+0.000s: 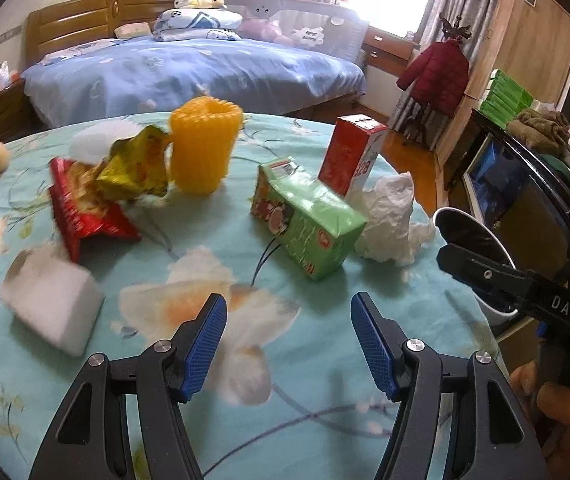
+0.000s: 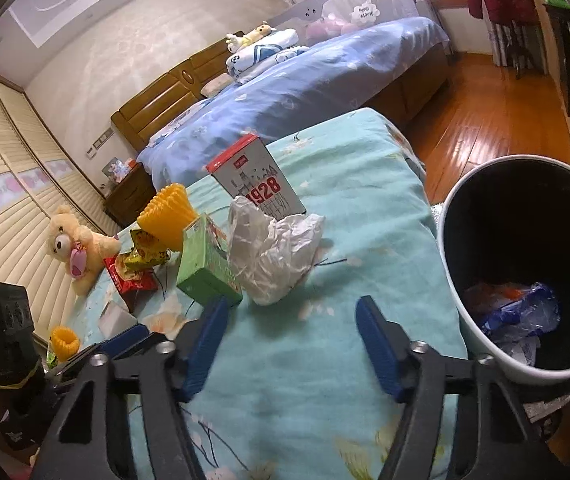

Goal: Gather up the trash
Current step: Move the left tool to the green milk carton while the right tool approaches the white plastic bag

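- Left wrist view: trash lies scattered on a table under a turquoise floral cloth (image 1: 325,360). A green carton (image 1: 309,220) lies on its side near the centre; a red and white carton (image 1: 351,156) stands upright just behind it.
- A crumpled white plastic bag (image 1: 389,220) sits beside both cartons, on the side toward the table's edge.
- A yellow ribbed foam sleeve (image 1: 205,148) stands upright further back; a crumpled yellow-green wrapper (image 1: 137,168) leans against it, partly over a red snack packet (image 1: 85,212).
- A white block (image 1: 51,300) lies apart at the near left; blurred, material unclear.
- Left gripper (image 1: 289,344): jaws spread, nothing between the blue pads, above bare cloth short of the green carton.
- Right wrist view: right gripper (image 2: 291,344): jaws apart and empty, above the cloth; the plastic bag lies just beyond its tips.
- Trash bin (image 2: 449,264), white outside and dark inside, stands off the table's edge beside the right gripper; blue and clear wrappers (image 2: 521,312) lie at its bottom.
- Beyond: a teddy bear (image 2: 79,248) at the table's far side, a bed with blue bedding (image 1: 189,76), and a red jacket (image 1: 439,76) hanging on a stand.
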Tool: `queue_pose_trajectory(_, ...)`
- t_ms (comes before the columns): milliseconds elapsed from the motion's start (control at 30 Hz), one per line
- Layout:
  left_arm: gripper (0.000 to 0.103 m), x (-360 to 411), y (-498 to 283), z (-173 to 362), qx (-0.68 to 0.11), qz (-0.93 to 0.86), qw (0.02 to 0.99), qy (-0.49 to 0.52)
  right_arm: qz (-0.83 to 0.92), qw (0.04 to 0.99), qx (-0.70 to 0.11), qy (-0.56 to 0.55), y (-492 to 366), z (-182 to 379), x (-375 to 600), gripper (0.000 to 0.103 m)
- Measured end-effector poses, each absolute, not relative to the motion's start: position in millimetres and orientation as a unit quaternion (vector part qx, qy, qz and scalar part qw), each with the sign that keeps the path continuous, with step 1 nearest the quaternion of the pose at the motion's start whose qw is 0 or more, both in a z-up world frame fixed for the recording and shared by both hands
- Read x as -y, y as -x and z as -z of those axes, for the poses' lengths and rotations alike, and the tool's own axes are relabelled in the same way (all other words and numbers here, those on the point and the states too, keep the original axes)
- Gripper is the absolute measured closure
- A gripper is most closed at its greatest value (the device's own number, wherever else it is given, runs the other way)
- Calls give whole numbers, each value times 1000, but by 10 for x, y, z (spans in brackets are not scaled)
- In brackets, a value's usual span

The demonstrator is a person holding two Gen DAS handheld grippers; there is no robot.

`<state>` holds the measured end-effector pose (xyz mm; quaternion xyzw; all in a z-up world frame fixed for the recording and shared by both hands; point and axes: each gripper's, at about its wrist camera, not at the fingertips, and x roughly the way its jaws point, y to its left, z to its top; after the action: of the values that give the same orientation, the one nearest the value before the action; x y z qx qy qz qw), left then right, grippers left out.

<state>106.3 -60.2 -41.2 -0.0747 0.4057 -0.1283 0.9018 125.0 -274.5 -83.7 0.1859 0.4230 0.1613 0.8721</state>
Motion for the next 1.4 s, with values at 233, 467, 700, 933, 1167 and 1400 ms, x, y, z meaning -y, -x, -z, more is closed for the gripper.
queue_pose_trajectory(233,39,830,-1446,489,-418,139,895,72,-151,870,-424,-201,-1312,886,2823,42)
queue_pose_trajectory(467,40,691,-1659,543,-424,99,897,69,-153,868,-424,-208,-1307,886,2838,42)
queue_pose_trajectory(700,39,304,-1573,538,-422,77,899,88,-166,866,-422,-210,-1345,867,2765,41)
queue_pose_trajectory(933,32,507,-1707,553,-418,100,900,77,-169,862,-425,-220,-1392,891,2737,39)
queue_pose_trajectory(1167,31,510,-1916,562,-414,79,904,73,-179,853,-436,-224,-1537,934,2693,39)
queue_pose_trajectory(1400,40,572,-2043,688,-431,74,897,58,-186,851,-443,-211,-1640,988,2532,46)
